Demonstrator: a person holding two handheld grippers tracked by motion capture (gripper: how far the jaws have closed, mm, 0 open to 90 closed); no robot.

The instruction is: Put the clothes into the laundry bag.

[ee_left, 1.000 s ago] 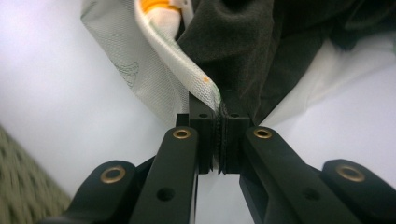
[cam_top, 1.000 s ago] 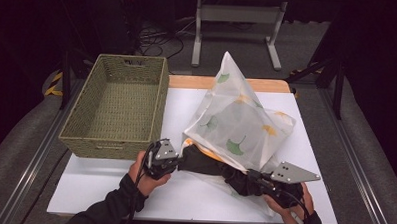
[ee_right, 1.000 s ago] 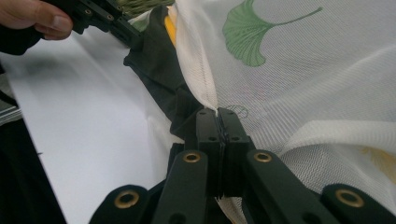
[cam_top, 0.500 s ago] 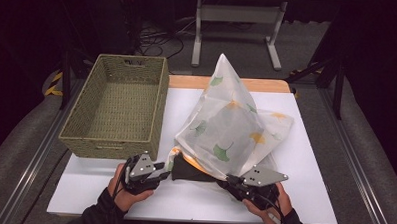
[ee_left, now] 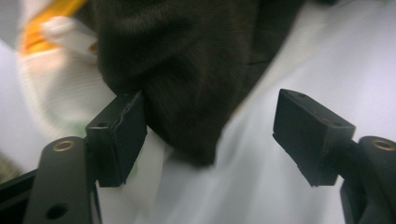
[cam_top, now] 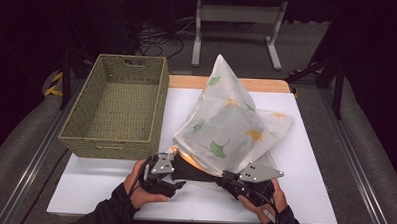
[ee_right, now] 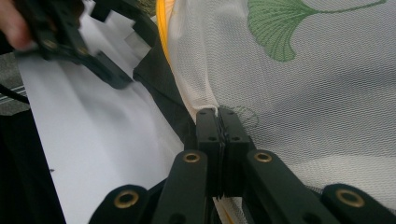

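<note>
Wicker basket (cam_top: 117, 106) sits on table (cam_top: 303, 195), left side. Mesh laundry bag (cam_top: 231, 125) stands right of it, w/ dark garment (cam_top: 192, 169) at its front opening, btwn left gripper (cam_top: 177, 175) & right gripper (cam_top: 223, 180).

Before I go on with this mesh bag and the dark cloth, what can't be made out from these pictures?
- Dark cloth: in the high view the mesh bag covers most of it, so how far in it sits is hidden.
- Left gripper: jaws have just been opening; its view is blurred, so whether the left pad touches the cloth is unclear.
- Right gripper: shut on the bag's edge; whether cloth is pinched too is hidden.
- Basket: near inner wall hidden.
</note>
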